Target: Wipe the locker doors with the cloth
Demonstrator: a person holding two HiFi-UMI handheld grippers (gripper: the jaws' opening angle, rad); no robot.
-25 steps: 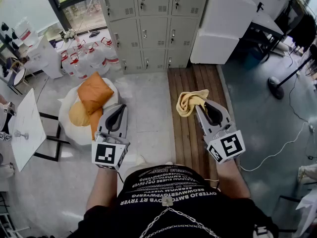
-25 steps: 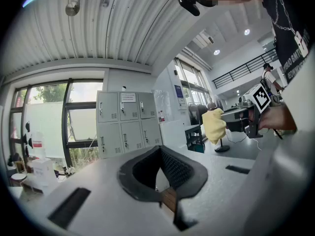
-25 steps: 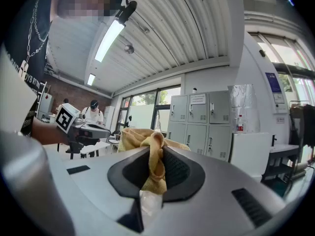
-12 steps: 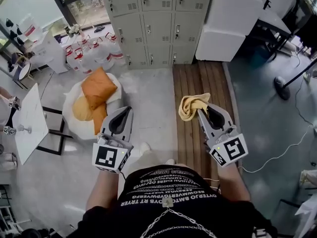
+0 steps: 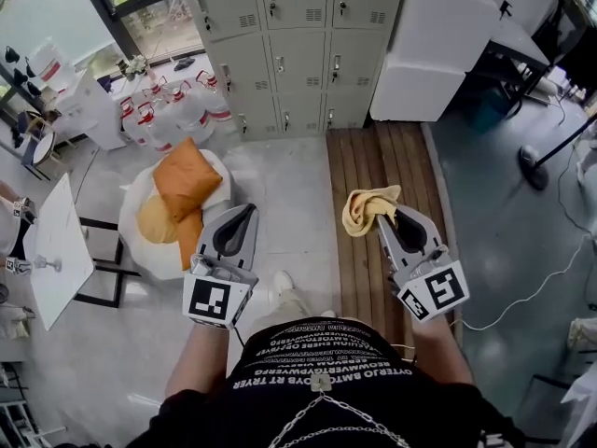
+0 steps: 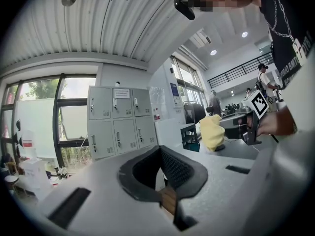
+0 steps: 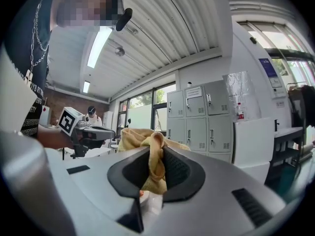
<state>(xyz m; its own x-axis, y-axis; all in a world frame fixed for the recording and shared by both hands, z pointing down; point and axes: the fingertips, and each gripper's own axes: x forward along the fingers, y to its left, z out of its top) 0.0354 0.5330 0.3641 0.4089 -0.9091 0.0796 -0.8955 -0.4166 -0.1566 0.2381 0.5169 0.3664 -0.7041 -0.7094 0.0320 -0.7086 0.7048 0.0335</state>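
Note:
The grey lockers stand at the top of the head view, several doors in a grid, all closed; they also show in the left gripper view and the right gripper view. My right gripper is shut on a crumpled yellow cloth, which bulges out past its jaws. My left gripper is shut with nothing in it. Both are held well short of the lockers, above the floor.
A white cabinet stands right of the lockers. Water jugs cluster to their left. A white beanbag with orange cushions lies left of me. A wooden floor strip leads to the lockers. A white table is far left.
I have stepped slightly forward; both grippers sit a little lower and further right in the head view, and the lockers appear marginally closer. The cloth stays clamped.

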